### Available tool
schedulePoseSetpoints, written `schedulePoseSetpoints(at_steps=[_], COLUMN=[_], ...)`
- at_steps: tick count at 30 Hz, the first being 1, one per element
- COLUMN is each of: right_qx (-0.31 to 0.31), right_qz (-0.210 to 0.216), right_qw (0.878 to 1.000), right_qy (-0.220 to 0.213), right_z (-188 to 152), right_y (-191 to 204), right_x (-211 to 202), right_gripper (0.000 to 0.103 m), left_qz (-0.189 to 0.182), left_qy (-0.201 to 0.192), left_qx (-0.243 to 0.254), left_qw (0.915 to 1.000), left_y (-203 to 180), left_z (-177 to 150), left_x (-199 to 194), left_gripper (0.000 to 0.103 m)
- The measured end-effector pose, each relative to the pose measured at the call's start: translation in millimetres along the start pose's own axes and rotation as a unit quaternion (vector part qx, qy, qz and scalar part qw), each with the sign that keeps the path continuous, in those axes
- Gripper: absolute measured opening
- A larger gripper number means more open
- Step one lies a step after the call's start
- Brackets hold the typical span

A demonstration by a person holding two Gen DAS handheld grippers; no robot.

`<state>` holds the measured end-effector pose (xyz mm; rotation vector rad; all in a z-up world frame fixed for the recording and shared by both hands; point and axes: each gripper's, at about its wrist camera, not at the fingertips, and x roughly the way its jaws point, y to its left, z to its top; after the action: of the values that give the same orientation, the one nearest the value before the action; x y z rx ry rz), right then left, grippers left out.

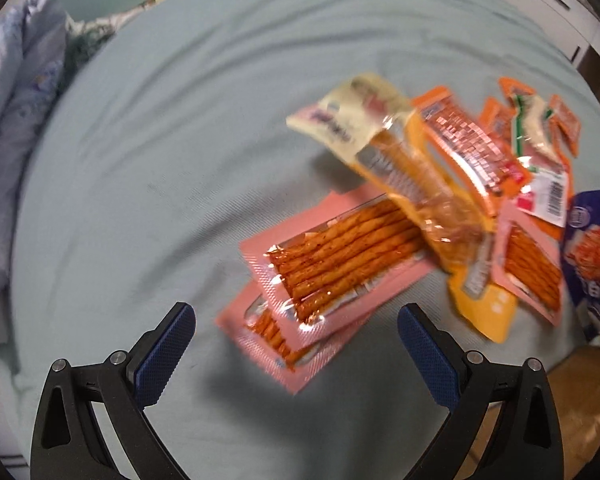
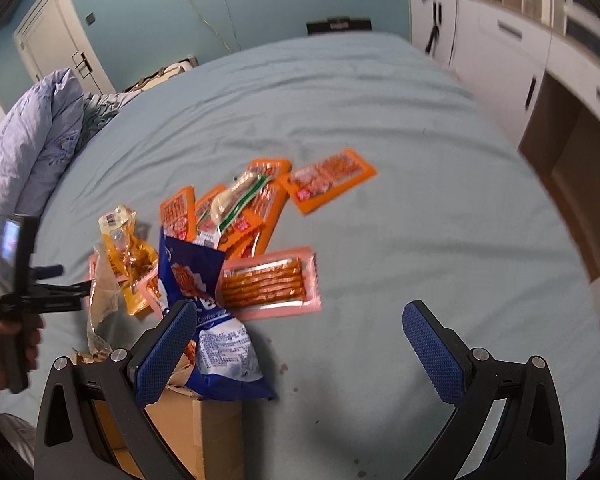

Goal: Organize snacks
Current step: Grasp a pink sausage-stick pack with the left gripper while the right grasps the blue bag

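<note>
While spread wide and empty, left tongs [image 1: 296, 316] and right tongs [image 2: 300, 314] above snack packets [image 1: 340, 256].

A bed [image 2: 380, 128] is covered by a pale blue sheet; teal walls [image 2: 148, 4], a white door [image 2: 52, 36] and white cabinets [image 2: 492, 52] are seen behind it.

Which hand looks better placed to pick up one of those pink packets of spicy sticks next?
Probably the left. Its open tool sits directly over the stacked pink packets. The right tool, also open, has mostly bare sheet between its fingers.
</note>
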<state>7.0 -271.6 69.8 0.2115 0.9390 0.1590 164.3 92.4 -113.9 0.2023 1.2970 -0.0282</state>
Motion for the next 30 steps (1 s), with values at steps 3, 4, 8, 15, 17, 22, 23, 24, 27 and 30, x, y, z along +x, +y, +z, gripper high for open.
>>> schedulePoseSetpoints(at_steps=[3, 4, 8, 15, 17, 22, 23, 24, 27, 30], right_qx=[0.02, 0.024, 0.027, -0.023, -0.035, -0.003, 0.004, 0.012, 0.036, 0.044], right_qz=[0.038, 0.051, 0.096, 0.101, 0.102, 0.148, 0.155, 0.165, 0.198, 0.215], right_qw=[0.999, 0.998, 0.992, 0.983, 0.979, 0.965, 0.963, 0.959, 0.947, 0.944], right_qy=[0.031, 0.037, 0.074, 0.154, 0.173, 0.215, 0.222, 0.229, 0.249, 0.245], right_z=[3.0, 5.3, 16.4, 23.0, 21.3, 24.3, 24.7, 24.8, 24.8, 28.0], right_y=[-6.4, -8.2, -6.8, 10.9, 15.5, 8.8, 6.1, 3.8, -4.6, -9.3], right_x=[12.1, 14.5, 36.1, 91.6, 104.7, 128.8, 135.5, 138.9, 146.6, 144.3], right_gripper=[0.103, 0.103, 0.103, 0.103, 0.103, 0.103, 0.103, 0.103, 0.085, 0.07], left_qz=[0.004, 0.007, -0.034, -0.044, -0.045, -0.067, -0.071, -0.078, -0.096, -0.117], left_qy=[0.018, 0.021, 0.024, 0.009, 0.009, 0.011, 0.008, 0.004, -0.007, -0.031], left_qx=[0.02, 0.028, -0.002, 0.046, 0.059, 0.056, 0.052, 0.046, 0.033, 0.016], left_qw=[0.9996, 0.9994, 0.9991, 0.9979, 0.9972, 0.9961, 0.9961, 0.9959, 0.9948, 0.9925], left_y=[-7.5, -11.0, -2.1, -17.4, -23.9, -28.1, -26.9, -27.0, -19.2, -9.8], left_z=[1.0, 0.2, 6.1, 6.1, 4.0, -2.9, -3.9, -6.2, -13.4, -18.5], left_x=[16.8, 22.5, 26.9, 6.8, 3.1, -8.8, -12.2, -21.3, -40.0, -65.6], left_gripper=[0.103, 0.103, 0.101, 0.045, 0.037, 0.032, 0.032, 0.032, 0.031, 0.004])
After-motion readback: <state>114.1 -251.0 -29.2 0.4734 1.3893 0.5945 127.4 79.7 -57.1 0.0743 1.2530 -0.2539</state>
